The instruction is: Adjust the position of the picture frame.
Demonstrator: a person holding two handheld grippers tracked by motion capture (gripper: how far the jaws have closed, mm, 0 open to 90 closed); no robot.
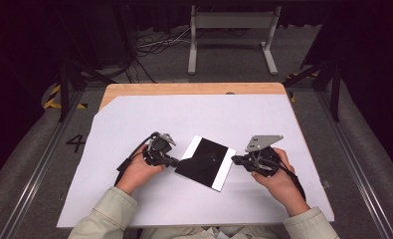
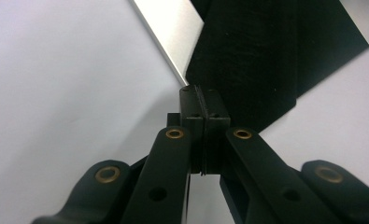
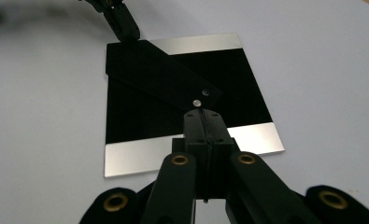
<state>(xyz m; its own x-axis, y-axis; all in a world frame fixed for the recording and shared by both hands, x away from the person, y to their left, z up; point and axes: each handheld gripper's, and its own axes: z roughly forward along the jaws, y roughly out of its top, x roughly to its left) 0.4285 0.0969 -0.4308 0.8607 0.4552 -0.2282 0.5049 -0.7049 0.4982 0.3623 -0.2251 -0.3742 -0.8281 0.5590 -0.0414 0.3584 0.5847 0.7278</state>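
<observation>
A black square plate (image 1: 204,173) with a silver band on two opposite edges lies flat on the white sheet, between my two grippers. A thin black strip (image 1: 196,158) rests slantwise on it, with a small hole and a silver rivet near one end (image 3: 196,101). My left gripper (image 1: 178,161) is shut, its tips at the strip's (image 2: 247,70) near corner by the plate's silver band (image 2: 168,28). I cannot tell whether it pinches the strip. My right gripper (image 3: 202,114) is shut just short of the rivet end. Across the plate (image 3: 140,116) the left gripper (image 3: 126,30) meets the strip (image 3: 163,74).
A large white sheet (image 1: 194,114) covers a wooden table whose bare edge (image 1: 194,88) shows at the back. A person's hands and pale sleeves come in from the front. Beyond the table are floor cables (image 1: 149,45) and a white stand (image 1: 231,35).
</observation>
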